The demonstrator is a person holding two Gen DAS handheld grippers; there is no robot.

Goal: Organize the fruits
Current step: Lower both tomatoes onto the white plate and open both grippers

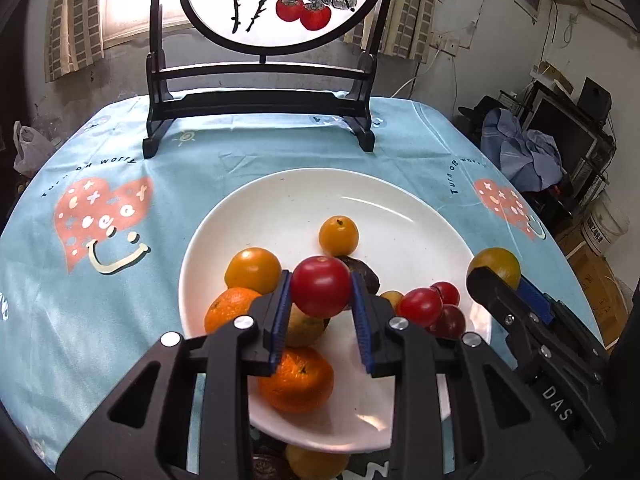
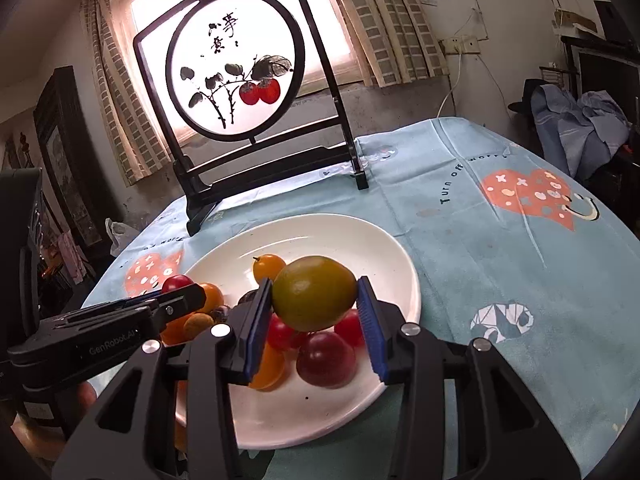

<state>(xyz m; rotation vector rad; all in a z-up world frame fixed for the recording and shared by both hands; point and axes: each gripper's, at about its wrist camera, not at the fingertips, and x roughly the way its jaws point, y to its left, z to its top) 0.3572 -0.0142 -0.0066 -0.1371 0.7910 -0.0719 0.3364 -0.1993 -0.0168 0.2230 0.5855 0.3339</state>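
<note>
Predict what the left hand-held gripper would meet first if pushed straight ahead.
Probably the small orange tomato on the white plate, beyond the red tomato held by the left hand-held gripper; depth is uncertain.

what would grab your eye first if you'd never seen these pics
Each gripper pinches a fruit above the white plate: the left gripper a red tomato, the right gripper a green-yellow fruit. Behind, at the table's far edge, stands a round painted screen against the bright window.

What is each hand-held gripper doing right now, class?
Left hand-held gripper: closed on a red tomato.
Right hand-held gripper: closed on a yellow-green fruit.
</note>
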